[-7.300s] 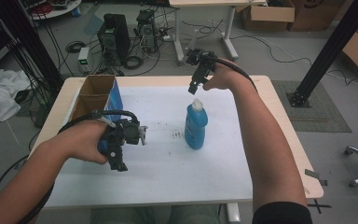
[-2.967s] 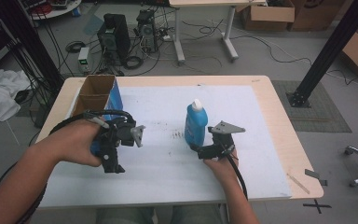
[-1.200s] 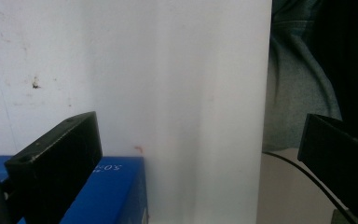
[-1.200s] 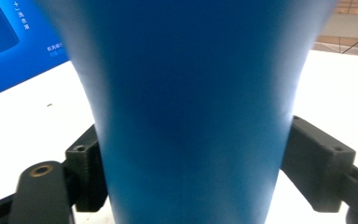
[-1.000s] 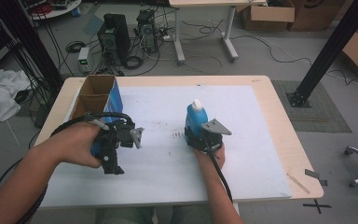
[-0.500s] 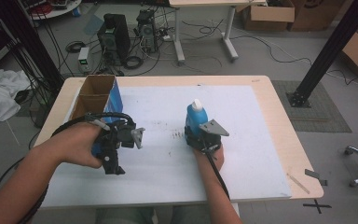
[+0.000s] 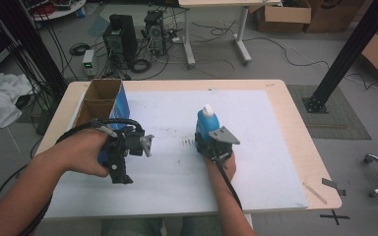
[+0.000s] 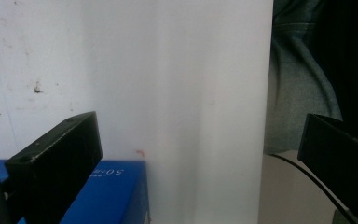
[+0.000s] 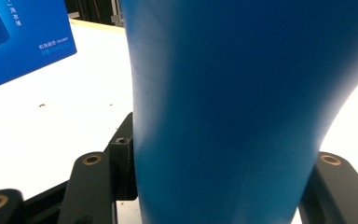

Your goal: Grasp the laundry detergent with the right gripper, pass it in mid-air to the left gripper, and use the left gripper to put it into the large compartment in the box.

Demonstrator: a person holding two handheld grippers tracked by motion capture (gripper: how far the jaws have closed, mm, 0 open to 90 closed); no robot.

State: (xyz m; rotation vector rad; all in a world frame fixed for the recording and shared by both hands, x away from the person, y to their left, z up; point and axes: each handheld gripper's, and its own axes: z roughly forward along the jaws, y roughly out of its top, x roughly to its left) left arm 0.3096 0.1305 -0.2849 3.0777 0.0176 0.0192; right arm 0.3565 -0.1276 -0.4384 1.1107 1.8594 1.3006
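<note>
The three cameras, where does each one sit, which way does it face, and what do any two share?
High view: above the table's near side, looking forward and down; both forearms, left gripper, right gripper.
Left gripper view: between its wide-apart jaws, facing the white mat.
Right gripper view: jaws flanking the blue bottle.
Shared: the bottle, blue box.

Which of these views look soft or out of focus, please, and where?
Right gripper view: the blue bottle sits so close that it is blurred, with its right edge washed out by glare. Left gripper view: the black tongs look soft. High view: evenly lit, fairly sharp.
</note>
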